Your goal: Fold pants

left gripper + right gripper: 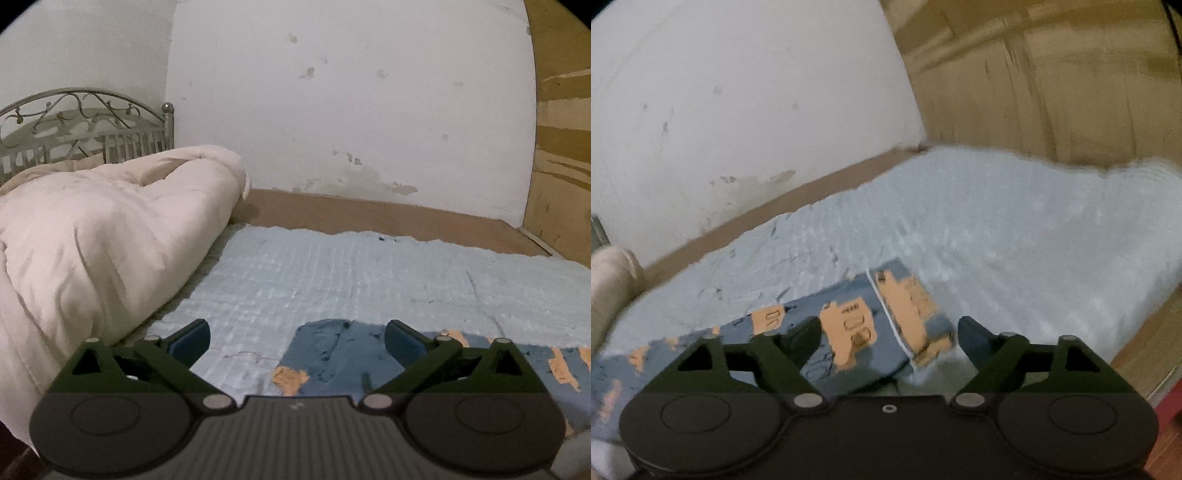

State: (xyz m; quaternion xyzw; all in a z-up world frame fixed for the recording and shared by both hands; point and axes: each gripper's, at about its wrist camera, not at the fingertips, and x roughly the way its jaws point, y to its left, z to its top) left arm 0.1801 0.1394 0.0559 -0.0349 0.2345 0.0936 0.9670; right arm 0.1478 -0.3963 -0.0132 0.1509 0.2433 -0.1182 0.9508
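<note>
My left tongs point(297, 341) and right tongs point(889, 336) both gape, released, over the blue pants point(849, 332) lying flat on the near bed point(997, 229). I should pinch matching end corners, keeping edges aligned.

There is one pair of blue pants with orange print point(849, 332), lying on one light blue textured blanket point(351, 269). One bunched cream comforter point(110, 236) sits at the blanket's left side, with one ornate metal headboard point(85, 125) behind it, and one wooden panel point(561, 147) stands against the one white wall point(332, 110). Two handheld grippers show, the left gripper point(297, 341) and the right gripper point(890, 338), each with two fingers spread wide and gripping nothing.
</note>
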